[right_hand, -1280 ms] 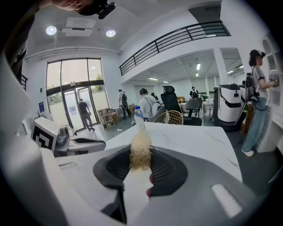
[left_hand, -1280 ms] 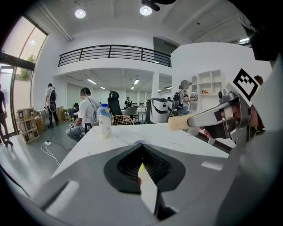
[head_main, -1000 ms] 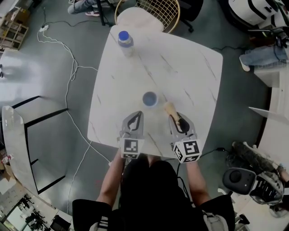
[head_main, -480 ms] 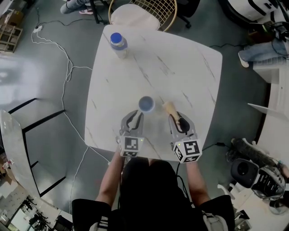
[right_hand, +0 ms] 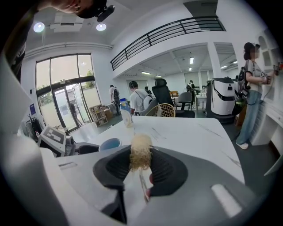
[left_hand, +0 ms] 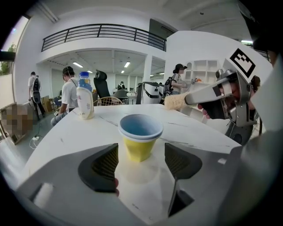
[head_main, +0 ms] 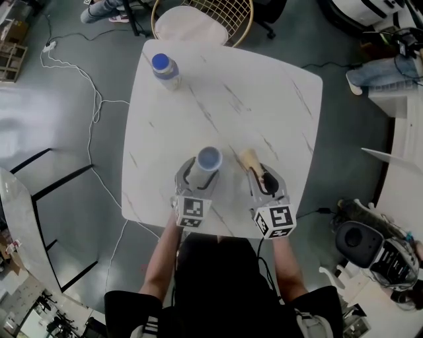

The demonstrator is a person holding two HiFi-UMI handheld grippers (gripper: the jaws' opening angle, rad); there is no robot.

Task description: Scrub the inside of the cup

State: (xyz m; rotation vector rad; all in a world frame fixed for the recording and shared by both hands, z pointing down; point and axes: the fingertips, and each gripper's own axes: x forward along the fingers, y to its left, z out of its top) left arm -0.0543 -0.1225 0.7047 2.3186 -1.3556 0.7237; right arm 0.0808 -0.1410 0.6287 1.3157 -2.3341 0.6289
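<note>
A yellow cup (head_main: 209, 158) with a blue inside stands upright on the white marble table (head_main: 264, 99). My left gripper (head_main: 197, 175) reaches it from the near side; its jaws have just been opening and stand wide. In the left gripper view the cup (left_hand: 140, 137) sits just past the two pads, which do not touch it. My right gripper (head_main: 263, 175) is shut on a brush, whose tan bristle head (head_main: 248, 158) lies right of the cup. In the right gripper view the bristle head (right_hand: 140, 152) pokes out between the pads, with the cup (right_hand: 109, 144) to its left.
A plastic bottle (head_main: 164, 69) with a blue cap stands at the table's far left corner. A wire-backed chair (head_main: 205, 16) is pushed up to the far edge. Cables trail over the grey floor on the left. People stand about in the room behind.
My left gripper has moved forward to the cup and its jaws have spread from shut to wide. The right gripper with the brush has shifted only slightly.
</note>
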